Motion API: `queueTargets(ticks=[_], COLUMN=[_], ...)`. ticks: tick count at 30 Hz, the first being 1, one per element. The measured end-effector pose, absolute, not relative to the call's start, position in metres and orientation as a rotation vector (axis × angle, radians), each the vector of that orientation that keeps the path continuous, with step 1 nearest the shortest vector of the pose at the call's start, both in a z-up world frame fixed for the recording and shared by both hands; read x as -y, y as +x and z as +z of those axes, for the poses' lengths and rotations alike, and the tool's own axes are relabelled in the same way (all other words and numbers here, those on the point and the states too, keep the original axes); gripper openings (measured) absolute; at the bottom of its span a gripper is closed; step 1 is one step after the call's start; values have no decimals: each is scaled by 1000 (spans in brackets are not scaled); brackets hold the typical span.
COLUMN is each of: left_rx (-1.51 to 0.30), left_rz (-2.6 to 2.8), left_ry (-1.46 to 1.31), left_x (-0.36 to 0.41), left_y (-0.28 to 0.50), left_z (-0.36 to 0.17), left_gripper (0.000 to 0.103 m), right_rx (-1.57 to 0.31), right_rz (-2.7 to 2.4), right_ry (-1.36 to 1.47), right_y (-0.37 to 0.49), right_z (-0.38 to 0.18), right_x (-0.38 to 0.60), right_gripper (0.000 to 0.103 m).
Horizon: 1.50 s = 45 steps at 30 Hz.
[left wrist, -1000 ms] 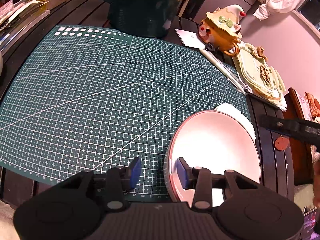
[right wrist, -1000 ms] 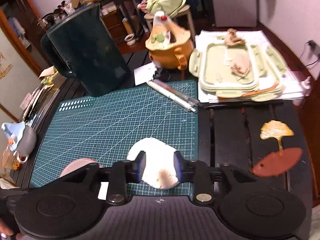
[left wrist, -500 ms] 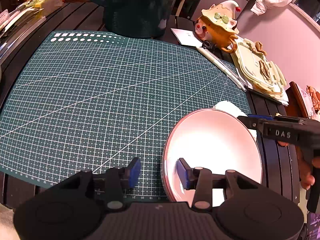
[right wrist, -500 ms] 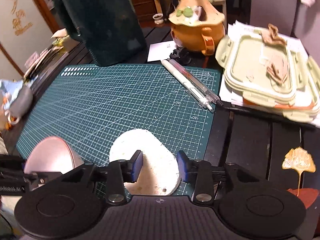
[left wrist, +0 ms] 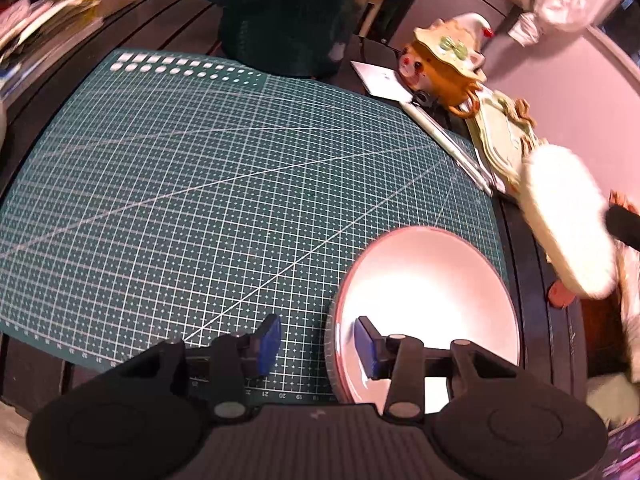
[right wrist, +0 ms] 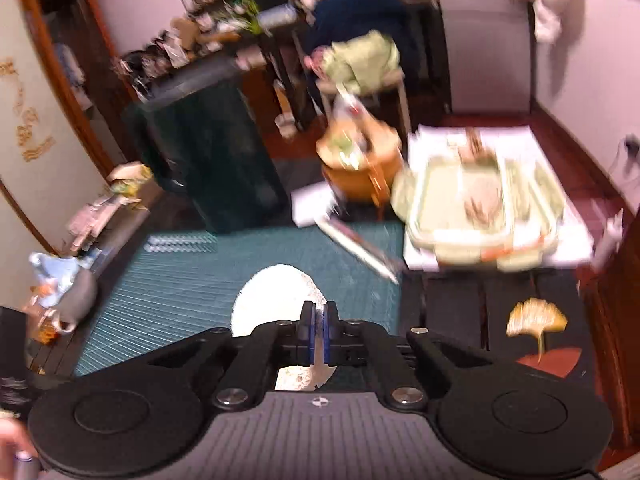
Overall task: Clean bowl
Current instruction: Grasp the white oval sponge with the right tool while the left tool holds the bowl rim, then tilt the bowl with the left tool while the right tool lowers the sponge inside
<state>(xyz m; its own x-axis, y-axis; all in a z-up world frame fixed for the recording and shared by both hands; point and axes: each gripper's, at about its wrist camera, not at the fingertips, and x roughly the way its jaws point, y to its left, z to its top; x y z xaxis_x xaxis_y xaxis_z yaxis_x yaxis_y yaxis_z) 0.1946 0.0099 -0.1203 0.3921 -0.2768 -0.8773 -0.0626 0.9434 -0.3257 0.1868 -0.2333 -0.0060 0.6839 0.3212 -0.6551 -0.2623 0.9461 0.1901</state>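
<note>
Reading left to right: our left gripper (left wrist: 316,344) straddles the near rim of the pink bowl (left wrist: 428,300), one blue pad outside and one inside. Whether the pads press on the rim we cannot tell. The bowl sits tilted at the cutting mat's (left wrist: 200,200) right near corner. To its right, the white round pad (left wrist: 568,220) hangs in the air, above the bowl's far side. Our right gripper (right wrist: 319,334) is clenched on that pad's edge. We judge the fetching of the wiper done; next it must come down into the bowl and rub. Only the left view shows the bowl; only the right view shows the clamp on the pad.
</note>
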Motion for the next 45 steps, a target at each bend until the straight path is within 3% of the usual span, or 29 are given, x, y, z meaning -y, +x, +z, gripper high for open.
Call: queueTargets(ticks=[9, 16, 23, 27, 30, 33, 42, 45], left_rx=[-1155, -1158, -1158, -1158, -1158, -1159, -1156, -1156], left_rz=[-140, -144, -146, -147, -149, -149, -156, -156], left_ry=[-378, -434, -447, -448, -441, -441, -420, -426], left_x=[-15, -24, -26, -27, -26, -26, -25, -25], left_y=[195, 194, 194, 193, 193, 193, 193, 193], left_z=[-124, -126, -127, -126, -126, -126, -127, -127], left_gripper=[40, 40, 40, 40, 40, 40, 40, 40], right_rx=[-690, -740, -783, -856, -903, -950, -1098, -1100], right_rz=[292, 316, 436, 560, 588, 618, 645, 642], right_ry=[-355, -495, -515, -490, -490, -500, -497, -458], right_y=[142, 139, 138, 146, 157, 167, 198, 198], right_z=[-7, -45, -47, -41, -42, -46, -69, -68], right_x=[129, 106, 109, 112, 112, 110, 101, 100], right_gripper=[3, 4, 5, 34, 36, 44, 44, 30])
